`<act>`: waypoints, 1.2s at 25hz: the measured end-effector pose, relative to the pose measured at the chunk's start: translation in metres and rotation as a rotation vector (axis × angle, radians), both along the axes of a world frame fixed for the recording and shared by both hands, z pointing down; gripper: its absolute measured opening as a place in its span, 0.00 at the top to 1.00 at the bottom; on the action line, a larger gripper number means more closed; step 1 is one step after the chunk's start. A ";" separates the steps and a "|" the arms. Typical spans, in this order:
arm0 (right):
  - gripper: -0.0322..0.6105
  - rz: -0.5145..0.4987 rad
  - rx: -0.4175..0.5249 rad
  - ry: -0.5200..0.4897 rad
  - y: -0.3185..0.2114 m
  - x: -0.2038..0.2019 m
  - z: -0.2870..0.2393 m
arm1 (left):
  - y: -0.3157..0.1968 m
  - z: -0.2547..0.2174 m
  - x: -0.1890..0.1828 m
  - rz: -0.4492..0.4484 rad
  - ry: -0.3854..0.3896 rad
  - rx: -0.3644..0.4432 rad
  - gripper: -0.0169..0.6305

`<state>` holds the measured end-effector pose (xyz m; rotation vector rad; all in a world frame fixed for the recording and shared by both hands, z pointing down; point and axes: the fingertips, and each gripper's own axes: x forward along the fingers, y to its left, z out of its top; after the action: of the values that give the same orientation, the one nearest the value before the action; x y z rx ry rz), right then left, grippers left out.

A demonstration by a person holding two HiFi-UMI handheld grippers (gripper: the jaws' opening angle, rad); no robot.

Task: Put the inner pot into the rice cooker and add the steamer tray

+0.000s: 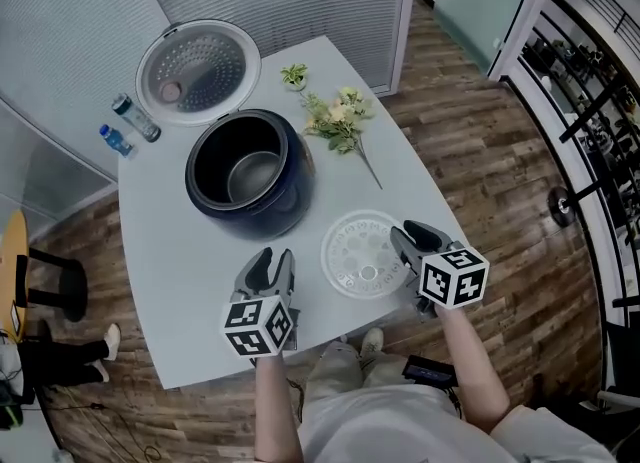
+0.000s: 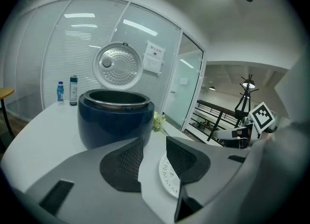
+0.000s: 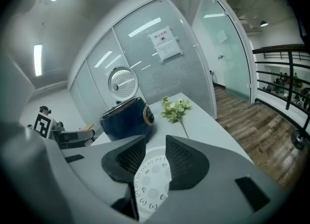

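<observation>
The dark blue rice cooker stands on the white table with its lid swung open at the back. The metal inner pot sits inside it. The clear round steamer tray lies flat on the table in front of the cooker. My left gripper hovers open just left of the tray, nothing between its jaws; its own view shows the cooker ahead and the tray low to the right. My right gripper is open at the tray's right edge, and the tray shows below its jaws.
A sprig of artificial flowers lies right of the cooker. Two small bottles stand at the table's far left corner. The table's front edge is close under my hands, with wooden floor to the right and glass walls behind.
</observation>
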<state>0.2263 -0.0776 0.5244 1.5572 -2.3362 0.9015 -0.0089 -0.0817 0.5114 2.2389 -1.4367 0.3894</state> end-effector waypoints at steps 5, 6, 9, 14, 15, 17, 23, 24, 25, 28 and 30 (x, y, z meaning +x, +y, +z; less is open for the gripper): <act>0.75 -0.001 -0.056 0.026 0.007 0.013 0.030 | 0.001 0.029 0.013 -0.010 0.035 -0.050 0.74; 0.75 -0.001 -0.067 0.030 0.007 0.014 0.036 | 0.002 0.036 0.016 -0.007 0.040 -0.063 0.74; 0.75 0.004 -0.097 0.052 0.008 0.021 0.053 | 0.003 0.054 0.027 0.008 0.048 -0.105 0.74; 0.75 0.013 -0.156 0.086 0.011 0.030 0.085 | 0.002 0.088 0.039 0.026 0.047 -0.170 0.74; 0.75 0.015 -0.163 0.093 0.013 0.032 0.090 | 0.002 0.094 0.041 0.030 0.047 -0.180 0.74; 0.75 0.025 -0.174 0.101 0.014 0.036 0.102 | 0.002 0.106 0.045 0.038 0.049 -0.198 0.74; 0.75 0.056 -0.197 0.098 0.019 0.046 0.124 | 0.004 0.136 0.055 0.030 0.068 -0.247 0.74; 0.75 0.056 -0.198 0.095 0.021 0.045 0.126 | 0.005 0.139 0.056 0.031 0.070 -0.252 0.74; 0.75 0.056 -0.197 0.091 0.022 0.044 0.126 | 0.006 0.141 0.058 0.033 0.070 -0.257 0.74; 0.75 0.061 -0.195 0.082 0.021 0.041 0.130 | 0.006 0.147 0.065 0.044 0.069 -0.264 0.74; 0.75 0.059 -0.199 0.089 0.020 0.039 0.136 | 0.005 0.151 0.068 0.050 0.069 -0.271 0.74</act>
<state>0.2653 -0.0572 0.6601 1.5579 -2.0802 1.0203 0.0596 -0.0764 0.6623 2.0523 -1.2153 0.4867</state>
